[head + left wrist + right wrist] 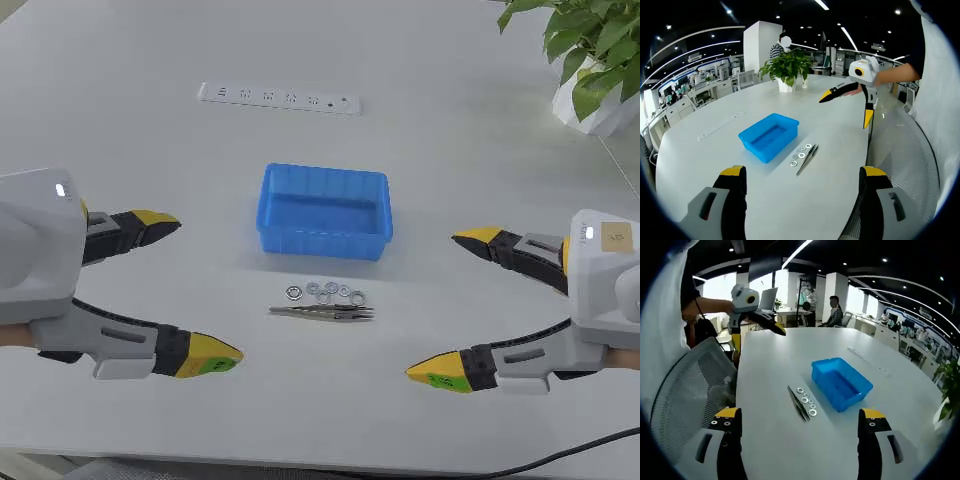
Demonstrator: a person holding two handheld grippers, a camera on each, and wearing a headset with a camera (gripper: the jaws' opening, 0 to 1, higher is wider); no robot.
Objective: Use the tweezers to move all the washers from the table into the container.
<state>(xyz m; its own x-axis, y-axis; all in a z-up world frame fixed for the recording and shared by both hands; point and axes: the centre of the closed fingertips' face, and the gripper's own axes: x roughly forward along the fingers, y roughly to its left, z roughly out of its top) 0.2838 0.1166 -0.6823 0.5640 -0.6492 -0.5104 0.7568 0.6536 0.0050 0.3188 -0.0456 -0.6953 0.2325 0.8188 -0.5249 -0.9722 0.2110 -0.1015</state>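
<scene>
Plainly, left gripper (205, 288) spread, right gripper (432, 305) spread, tweezers (322, 312) beside washers (325, 291), plant (590, 50) cut off.

A blue open-topped container (320, 241) sat mid-worktop (460, 160). Small silver washers (326, 291) lay in a row towards the near edge, with steel tweezers (322, 312) flat alongside.

Left of the blue plastic container (320, 240), the left gripper (209, 288) is wearing a pale grey boxy housing (35, 240) with a small glowing light (60, 190). Right of the container, the right gripper (432, 305) is carrying a tan sticker (617, 237). Both are showing black jaws tipped in yellow, with green labels on the lower tips.
</scene>
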